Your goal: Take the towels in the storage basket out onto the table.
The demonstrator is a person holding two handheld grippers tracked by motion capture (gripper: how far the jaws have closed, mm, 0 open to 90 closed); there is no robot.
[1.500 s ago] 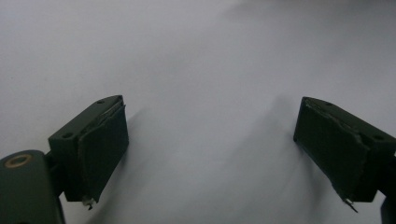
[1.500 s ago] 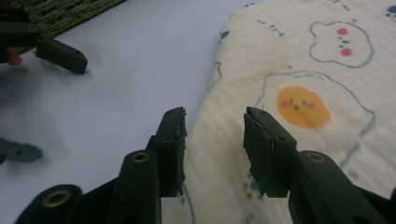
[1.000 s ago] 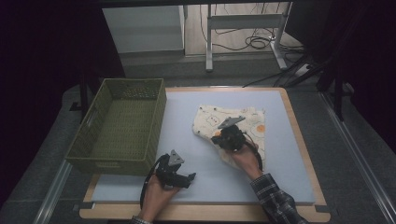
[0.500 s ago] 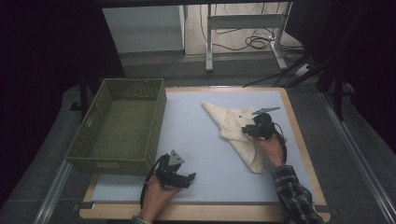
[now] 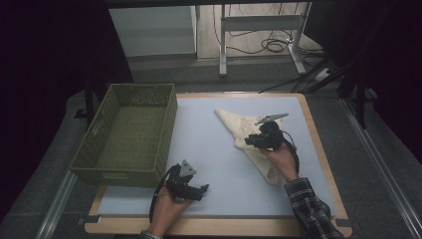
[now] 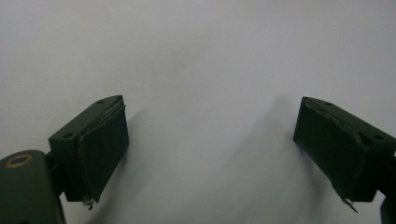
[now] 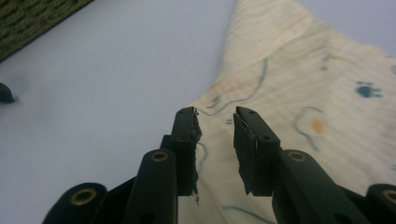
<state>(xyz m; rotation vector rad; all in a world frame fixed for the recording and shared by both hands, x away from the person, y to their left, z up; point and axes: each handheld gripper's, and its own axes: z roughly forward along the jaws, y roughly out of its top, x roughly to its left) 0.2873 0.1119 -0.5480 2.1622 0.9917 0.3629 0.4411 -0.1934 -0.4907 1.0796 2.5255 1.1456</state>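
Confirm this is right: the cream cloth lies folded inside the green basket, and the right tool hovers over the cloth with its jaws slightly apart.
Wrong on one point: the cream cloth lies on the blue-grey mat, beside the green basket, as the high view shows. The right tool does sit over it, jaws slightly apart.

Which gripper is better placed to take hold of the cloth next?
Right. The right gripper hovers over the cloth, jaws slightly apart; the left gripper rests on the bare mat, away from it.
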